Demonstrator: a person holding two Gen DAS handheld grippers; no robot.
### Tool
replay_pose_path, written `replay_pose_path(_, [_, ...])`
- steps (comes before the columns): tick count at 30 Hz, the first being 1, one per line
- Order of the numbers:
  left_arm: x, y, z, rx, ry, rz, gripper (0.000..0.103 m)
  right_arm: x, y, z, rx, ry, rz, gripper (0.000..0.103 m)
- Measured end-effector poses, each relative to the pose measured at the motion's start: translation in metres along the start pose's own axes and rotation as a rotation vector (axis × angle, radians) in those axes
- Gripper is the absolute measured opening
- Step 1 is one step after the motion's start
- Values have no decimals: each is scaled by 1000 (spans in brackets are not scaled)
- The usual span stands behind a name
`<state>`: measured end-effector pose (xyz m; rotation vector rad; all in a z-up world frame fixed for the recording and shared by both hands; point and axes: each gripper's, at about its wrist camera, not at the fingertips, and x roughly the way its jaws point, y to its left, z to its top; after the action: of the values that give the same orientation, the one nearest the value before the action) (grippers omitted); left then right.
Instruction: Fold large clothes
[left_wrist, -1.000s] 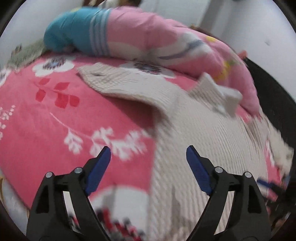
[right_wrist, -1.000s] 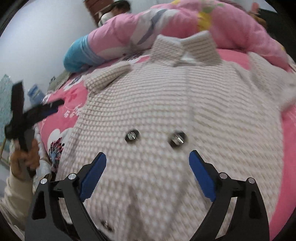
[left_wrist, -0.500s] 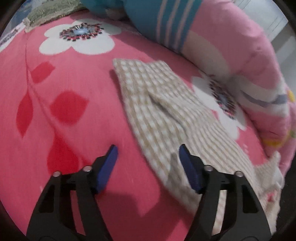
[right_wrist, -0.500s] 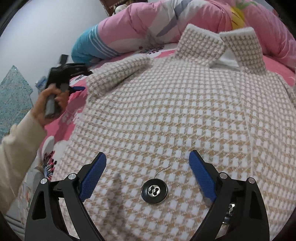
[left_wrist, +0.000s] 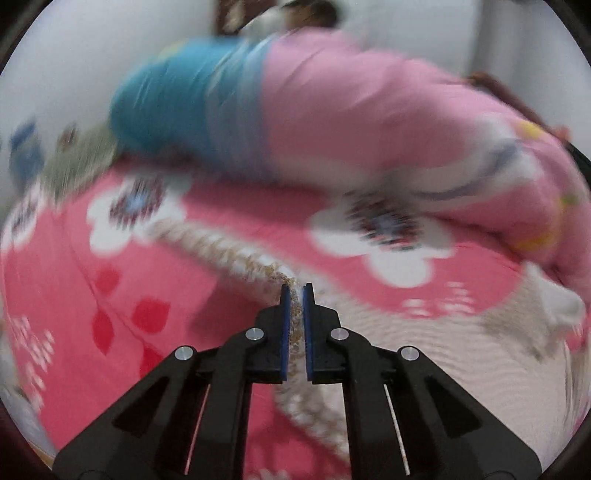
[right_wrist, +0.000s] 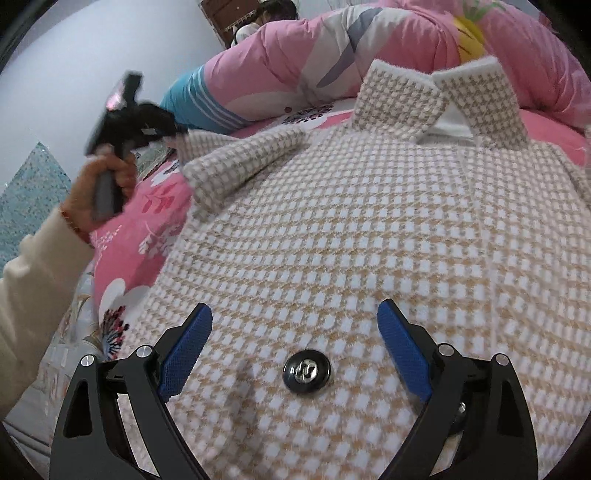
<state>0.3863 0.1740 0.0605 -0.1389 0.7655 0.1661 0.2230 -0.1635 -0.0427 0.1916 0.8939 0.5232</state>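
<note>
No writing could be read anywhere. The checked coat (right_wrist: 351, 229) lay spread over the pink floral bedspread (right_wrist: 133, 236), filling the middle and right of the right wrist view, its collar (right_wrist: 439, 99) at upper right. The left gripper (left_wrist: 295, 291) was clenched on the coat's sleeve (left_wrist: 221, 251), though blur smeared that view. The right gripper (right_wrist: 295, 325) stood released above a black button (right_wrist: 306, 371). A pink quilt (right_wrist: 332, 55) was cut off by the top edge.
</note>
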Motion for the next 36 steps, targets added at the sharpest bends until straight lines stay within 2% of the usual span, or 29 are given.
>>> replay_pose_path(4, [-82, -75, -14, 213, -119, -102, 6, -39, 1, -7, 35, -62, 23, 88])
replay_pose_path(6, [-110, -107, -31, 303, -139, -151, 6, -61, 0, -15, 54, -93, 19, 88])
replay_pose_path(9, [-136, -149, -69, 400, -99, -260, 10, -90, -4, -32, 83, -127, 0, 88])
replay_pose_path(11, [-140, -165, -96, 417, -53, -320, 10, -105, -8, -46, 100, -133, -20, 88])
replay_pose_path(13, [-136, -179, -132, 431, -8, -373, 20, -115, -14, -63, 123, -120, -45, 88])
replay_pose_path(15, [-122, -184, -161, 420, 58, -410, 52, -120, -21, -78, 149, -96, -65, 88])
replay_pose_path(17, [-101, -184, -193, 386, 131, -435, 58, -124, -31, -89, 191, -72, -79, 88])
replay_pose_path(19, [-81, -183, -214, 374, 184, -408, 65, -130, -43, -98, 239, -61, -78, 88])
replay_pose_path(22, [-68, -173, -229, 351, 244, -406, 69, -140, -54, -103, 269, -69, -87, 88])
replay_pose_path(23, [-69, -169, -231, 339, 250, -415, 73, -143, -56, -103, 271, -74, -92, 88])
replay_pose_path(24, [-73, -160, -232, 318, 244, -439, 79, -145, -58, -102, 271, -79, -95, 88])
replay_pose_path(27, [-87, -139, -228, 283, 193, -484, 81, -148, -63, -94, 280, -79, -89, 88])
replay_pose_path(31, [-99, -107, -224, 260, 133, -470, 82, -141, -57, -68, 258, -70, -64, 88])
replay_pose_path(33, [-97, -93, -219, 239, 107, -425, 82, -130, -52, -47, 246, -62, -24, 88])
replay_pose_path(36, [-81, -77, -211, 223, 98, -303, 82, -110, -52, -17, 278, -49, 97, 88])
